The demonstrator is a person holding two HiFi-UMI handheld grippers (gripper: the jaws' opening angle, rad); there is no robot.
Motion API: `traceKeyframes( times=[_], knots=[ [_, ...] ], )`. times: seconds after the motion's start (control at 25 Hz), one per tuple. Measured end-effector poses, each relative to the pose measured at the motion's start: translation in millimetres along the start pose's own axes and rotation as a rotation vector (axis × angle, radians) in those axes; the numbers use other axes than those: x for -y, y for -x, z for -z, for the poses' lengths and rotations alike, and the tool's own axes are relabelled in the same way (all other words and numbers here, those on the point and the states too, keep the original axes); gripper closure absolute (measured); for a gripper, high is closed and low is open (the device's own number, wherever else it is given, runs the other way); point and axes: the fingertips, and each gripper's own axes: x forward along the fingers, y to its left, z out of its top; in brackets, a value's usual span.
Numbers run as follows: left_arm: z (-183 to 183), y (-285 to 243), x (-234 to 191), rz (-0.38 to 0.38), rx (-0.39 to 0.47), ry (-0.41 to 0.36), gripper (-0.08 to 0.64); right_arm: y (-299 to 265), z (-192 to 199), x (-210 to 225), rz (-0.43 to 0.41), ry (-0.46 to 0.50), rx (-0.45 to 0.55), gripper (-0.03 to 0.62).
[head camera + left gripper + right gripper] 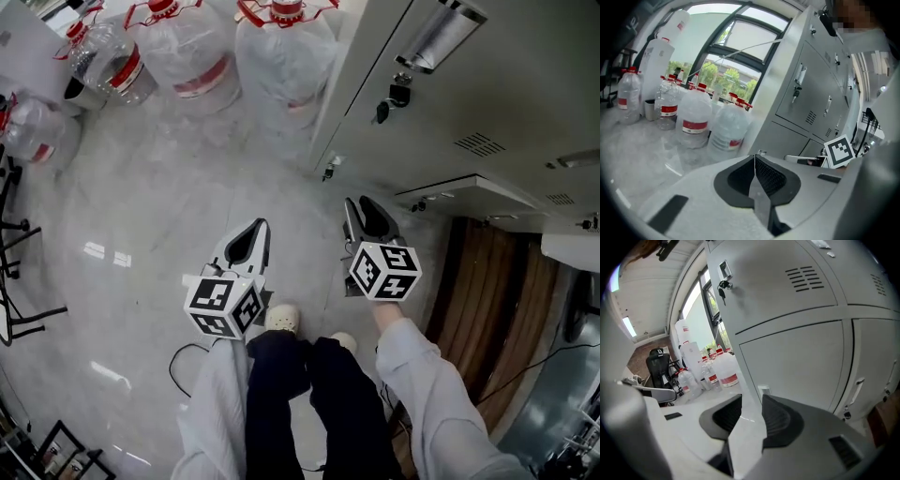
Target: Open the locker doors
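I am looking steeply down at a bank of grey lockers (469,103) that fills the upper right of the head view, and no door there has been touched yet. Both grippers hang low over the pale floor (141,216), well short of any handle.

The left gripper (255,231) has its fingers closed pad to pad, with nothing between them. The right gripper (364,208) has its fingers a little apart and empty. It sits nearer the cabinet, close to the bottom corner of a door.

The nearest door I can read has a bunch of keys (382,111) hanging from its lock (399,94) and a long handle (436,37) above that. Below it, one panel (469,192) seems to stand out from the cabinet face, but I cannot tell whether it is ajar.

My worries, as I judge it:
- With the left fingers closed, that gripper would only bump a handle and skate across the smooth metal.
- The gap on the right looks narrow for a handle. If I come in off line, one finger could ride over the edge.
- The hanging keys could snag a finger.
- If the lock is turned, pulling would jerk the whole cabinet.
- A door swinging out could hit the other gripper or the water jugs (281,47) beside the cabinet.
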Motion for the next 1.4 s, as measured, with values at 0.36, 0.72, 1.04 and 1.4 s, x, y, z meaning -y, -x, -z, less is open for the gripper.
traceKeyframes(
  times=[0.36,0.72,1.04,1.4],
  knots=[
    [12.3,-70.0,-21.4,-0.029,0.071,-0.031,0.549,-74.8,26.4,12.2,-0.071,0.157,0.045,0.460],
    [4.0,-124.0,-32.3,0.017,0.123,-0.174,0.549,-124.1,42.4,28.2,-0.052,0.183,0.129,0.460],
    [-4.5,-145.9,-47.8,0.026,0.202,-0.170,0.548,-143.6,47.3,32.1,-0.032,0.207,0.247,0.460],
    [-9.7,-137.0,-63.2,-0.012,0.222,-0.252,0.548,-153.4,39.4,23.2,-0.042,0.273,0.294,0.460]
  ],
)
